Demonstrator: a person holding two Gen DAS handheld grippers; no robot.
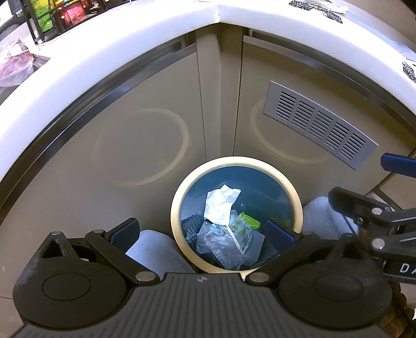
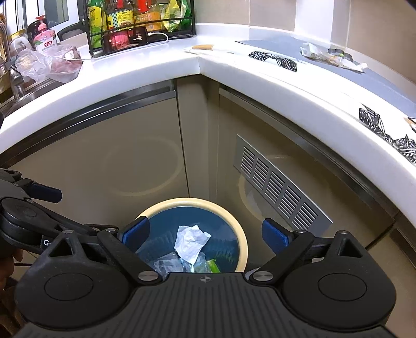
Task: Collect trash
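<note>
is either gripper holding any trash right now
No. The left gripper and right gripper both hang open and empty above the bin.

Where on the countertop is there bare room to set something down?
Bare white countertop lies at the corner, between the condiment rack and the grey mat. The left end is crowded by plastic bags; wrappers litter the mat.

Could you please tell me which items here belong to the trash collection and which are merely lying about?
Job:
- bin
- crumpled paper
- clear plastic wrap
- wrapper on the counter

Lying about:
- condiment rack
- soap bottle
- vent grille
</note>
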